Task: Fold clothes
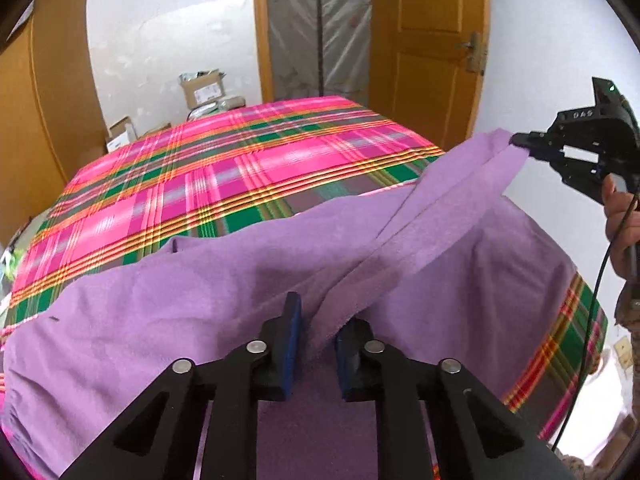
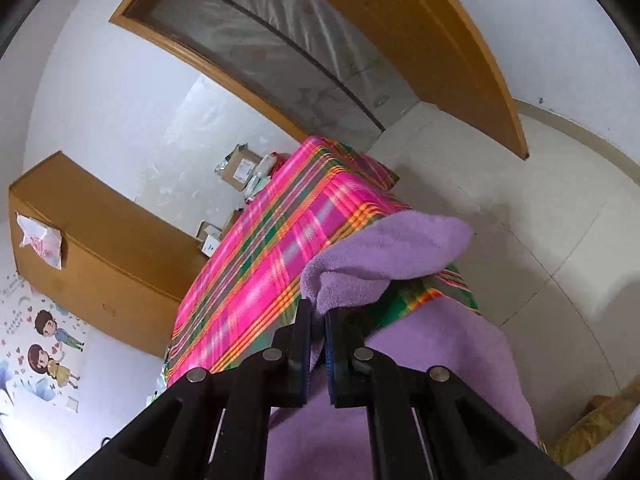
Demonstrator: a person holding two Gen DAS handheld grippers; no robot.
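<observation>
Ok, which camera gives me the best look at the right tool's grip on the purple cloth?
The left wrist view: it shows the right tool from outside, pinching the purple cloth by a raised corner. The right wrist view only shows cloth bunched between its own fingers.

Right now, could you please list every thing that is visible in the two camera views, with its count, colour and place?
purple garment: one, light purple, lying on the bed's near end, one strip of it stretched between the two grippers
plaid bedsheet: one, pink with green and orange stripes, covering the bed
cardboard boxes: several, brown, on the floor behind the bed by the white wall
wardrobe: one, brown wood, against the wall beside the bed
door: one, brown wood, open, beyond the bed
cartoon sticker: one, two figures, on the wall below the wardrobe
left gripper: black, blue pads, closed on the garment
right gripper: black, closed on the garment
hand: one, holding the right gripper's handle
</observation>
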